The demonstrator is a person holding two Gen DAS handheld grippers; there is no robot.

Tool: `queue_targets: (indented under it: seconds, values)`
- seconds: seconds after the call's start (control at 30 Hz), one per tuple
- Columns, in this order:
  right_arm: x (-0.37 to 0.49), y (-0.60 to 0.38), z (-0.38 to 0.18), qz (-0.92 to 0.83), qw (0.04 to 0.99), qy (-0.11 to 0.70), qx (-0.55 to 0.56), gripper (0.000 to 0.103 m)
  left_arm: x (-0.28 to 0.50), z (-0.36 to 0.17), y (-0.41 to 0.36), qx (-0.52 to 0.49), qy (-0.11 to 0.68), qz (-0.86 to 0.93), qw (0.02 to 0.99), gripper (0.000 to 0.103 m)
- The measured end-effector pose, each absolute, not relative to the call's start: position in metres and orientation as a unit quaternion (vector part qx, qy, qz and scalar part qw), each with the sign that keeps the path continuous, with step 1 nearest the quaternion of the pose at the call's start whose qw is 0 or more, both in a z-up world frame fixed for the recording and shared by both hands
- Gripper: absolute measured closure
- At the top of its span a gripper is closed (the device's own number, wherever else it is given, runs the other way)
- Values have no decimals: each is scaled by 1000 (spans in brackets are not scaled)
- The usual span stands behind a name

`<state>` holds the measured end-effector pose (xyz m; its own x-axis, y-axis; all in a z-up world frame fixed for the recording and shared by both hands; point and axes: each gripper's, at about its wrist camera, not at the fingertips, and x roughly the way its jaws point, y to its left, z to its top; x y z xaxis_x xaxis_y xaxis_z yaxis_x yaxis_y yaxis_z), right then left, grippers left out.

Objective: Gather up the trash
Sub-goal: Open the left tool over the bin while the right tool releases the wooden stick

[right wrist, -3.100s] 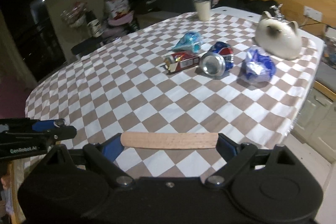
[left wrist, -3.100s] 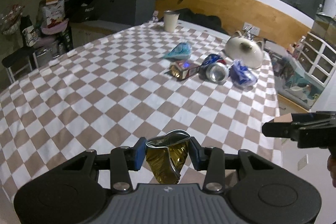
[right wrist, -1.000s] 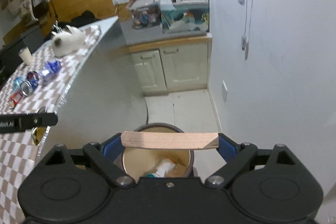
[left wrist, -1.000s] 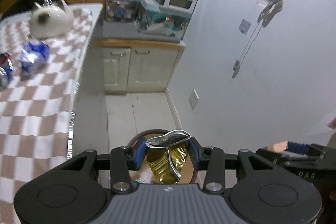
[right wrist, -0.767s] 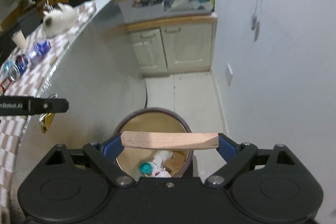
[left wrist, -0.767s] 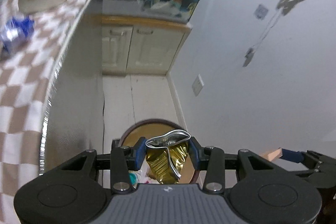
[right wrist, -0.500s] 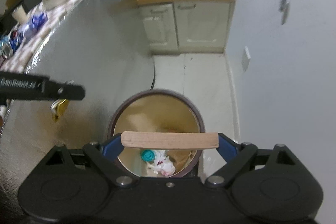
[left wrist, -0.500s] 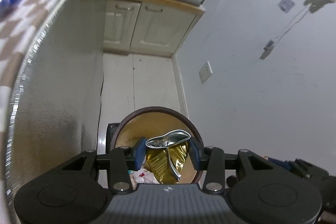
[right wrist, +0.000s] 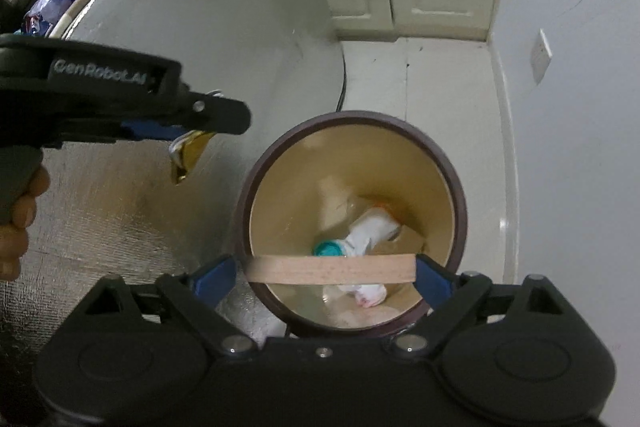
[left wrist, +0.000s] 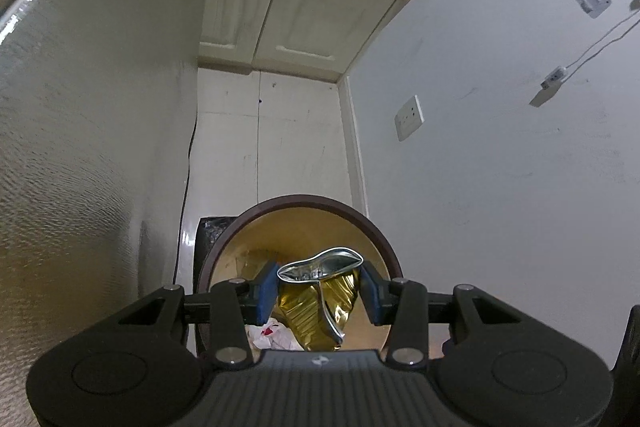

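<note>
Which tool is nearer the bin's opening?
Right. The right tool holds its stick over the bin; the left tool, gripping a can, hangs beside the rim.

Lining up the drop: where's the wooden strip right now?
Clamped crosswise in the right gripper, the wooden strip sits over the near rim of the trash bin.

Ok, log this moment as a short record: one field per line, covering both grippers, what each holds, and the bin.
left gripper: shut on crushed gold can
right gripper: shut on flat wooden stick, gripped end to end
bin: round, dark rim, open, on the floor beside the counter
bin contents: white wrappers and a teal-capped item
stick position: in line with the bin's near opening
can position: over the opening in the left view, left of the rim in the right view
</note>
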<state>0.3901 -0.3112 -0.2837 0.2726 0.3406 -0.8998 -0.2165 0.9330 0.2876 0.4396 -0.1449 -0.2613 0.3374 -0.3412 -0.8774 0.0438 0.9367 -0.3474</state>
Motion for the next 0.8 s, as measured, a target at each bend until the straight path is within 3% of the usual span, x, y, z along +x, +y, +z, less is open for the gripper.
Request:
queue_targets:
  seconds: [0.47,0.53,0.57,0.6,0.8]
  values:
    - [393,-327,-297,159,788,590,71,6,449,-291,-166,-131,590,-131,786,59]
    - [391,-330,-297,154,789,590,74,6,449,-295,-170,-124,595,-128,784,50]
    - [389,-332,-297,152,790,590,75,6,448,-296,-171,-119,598,-125,782,34]
    - [388,-333,-296,150,790,590,77,6,447,-297,-170,-112,600,-122,783,25]
    - [385,-338,-295,149,791,589,78,6,435,-302,-166,-80,617,-113,775,16]
